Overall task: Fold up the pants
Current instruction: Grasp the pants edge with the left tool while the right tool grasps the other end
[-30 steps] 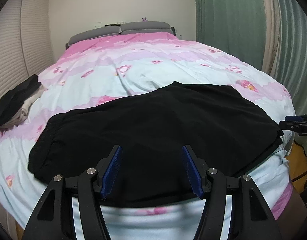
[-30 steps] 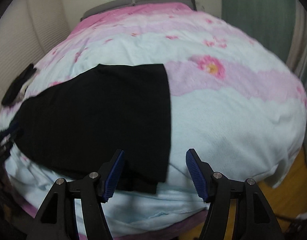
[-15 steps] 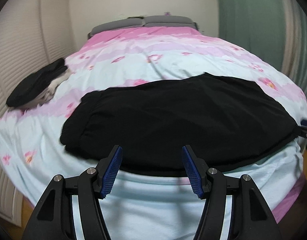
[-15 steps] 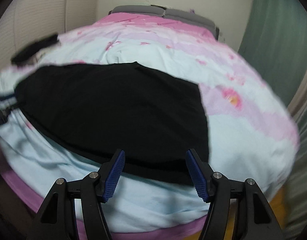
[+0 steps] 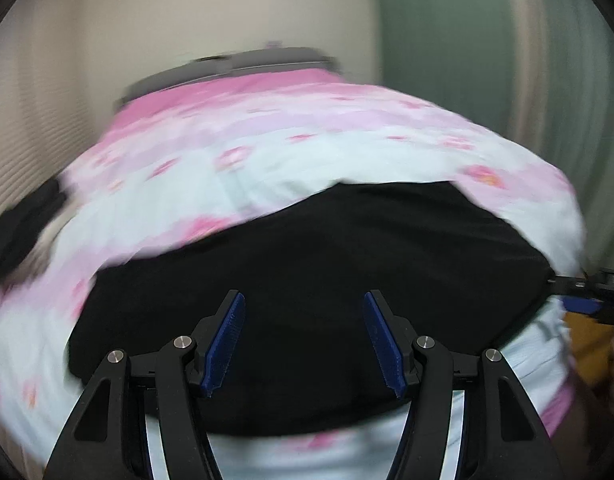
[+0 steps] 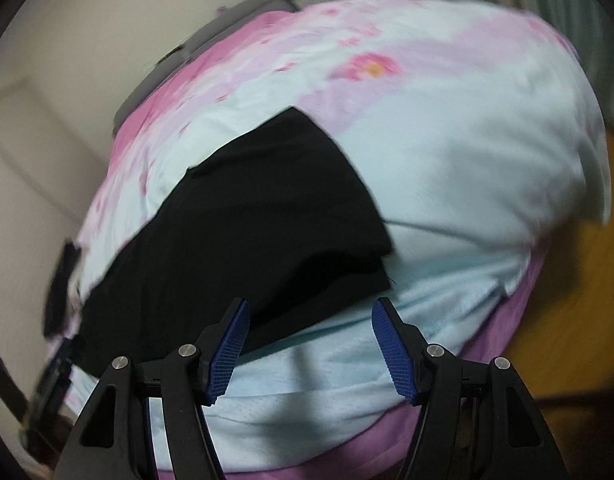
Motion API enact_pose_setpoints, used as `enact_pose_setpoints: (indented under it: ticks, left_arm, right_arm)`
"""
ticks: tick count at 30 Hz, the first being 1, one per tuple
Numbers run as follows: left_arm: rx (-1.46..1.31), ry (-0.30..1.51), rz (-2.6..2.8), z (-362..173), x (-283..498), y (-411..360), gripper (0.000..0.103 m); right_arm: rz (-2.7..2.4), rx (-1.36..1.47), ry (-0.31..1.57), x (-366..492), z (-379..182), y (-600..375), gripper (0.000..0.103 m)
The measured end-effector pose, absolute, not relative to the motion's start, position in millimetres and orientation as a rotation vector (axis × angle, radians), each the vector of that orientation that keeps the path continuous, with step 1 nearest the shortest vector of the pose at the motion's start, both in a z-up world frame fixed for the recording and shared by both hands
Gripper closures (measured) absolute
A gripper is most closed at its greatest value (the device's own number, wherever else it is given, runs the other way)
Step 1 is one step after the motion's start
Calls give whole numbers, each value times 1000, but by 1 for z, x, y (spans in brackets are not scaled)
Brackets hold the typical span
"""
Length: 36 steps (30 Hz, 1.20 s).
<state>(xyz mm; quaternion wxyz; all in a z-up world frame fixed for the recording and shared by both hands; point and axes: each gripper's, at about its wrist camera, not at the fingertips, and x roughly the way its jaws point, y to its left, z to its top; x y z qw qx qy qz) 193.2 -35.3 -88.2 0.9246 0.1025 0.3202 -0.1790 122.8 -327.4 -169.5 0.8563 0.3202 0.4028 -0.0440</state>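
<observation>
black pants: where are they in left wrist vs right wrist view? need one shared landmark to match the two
Left wrist: the black pants fill the lower centre, spread flat on the bedspread, behind the open left gripper.
Right wrist: the black pants lie left of centre, their cuff end just above the open right gripper.
Shared landmark: the grey headboard, top centre in the left view, upper left in the right view.

A pink-and-pale-blue floral duvet (image 5: 267,168) covers the bed. Beyond it stands a grey headboard (image 5: 243,68); dark folded clothes (image 5: 23,232) lie at its left edge; green curtains (image 5: 447,40) hang to its right.
</observation>
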Motion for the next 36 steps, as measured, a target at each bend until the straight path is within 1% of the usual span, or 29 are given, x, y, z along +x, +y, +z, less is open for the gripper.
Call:
enact_pose_setpoints:
  ticks: [5,8,14,16,18,20,21,26,28,32,34,36]
  left_arm:
    - [434,629,-663,-67,251,-102,42]
    - [504,616,-860,-59,285,-139,42]
    - [558,772,-1127,-71,379,-215,42]
    - [553,875,-1211,-84,412,-240,42]
    - [594,924,-1253,-96,433,-260,43]
    - [632,963,-1284,-109,443,-273,43]
    - [659,1013,-1319,-120,450,-286,43]
    - [762,1157,-1432,-161,449,-317,44]
    - [813,1167,-1431,-173,448,-327,43]
    - [856,1160,-1453,-173,448,-338,43]
    - [849,1186,-1448,-175,447,-340,39]
    - [838,1197,-1439,-178,447,-345,39]
  right_arm:
    - [-131,941,819,123,-185,-342,38]
    - [-155,1045,791,128,-192,-342,38]
    - [-262,1105,767,138,-197,-340,38]
    - [-320,1120,762,140,-198,-340,38]
    - [-357,1133,776,145,-202,-338,38]
    - [-370,1141,785,148,-206,-340,38]
    - [-375,1143,786,150,-207,-340,38]
    - [-367,1147,816,158,-216,-345,38]
    - [-361,1144,813,161,-216,-345,38]
    - [-366,1119,816,166,-217,-345,38]
    - [-369,1110,821,168,-217,-344,38]
    - [-362,1112,815,169,-218,-345,38]
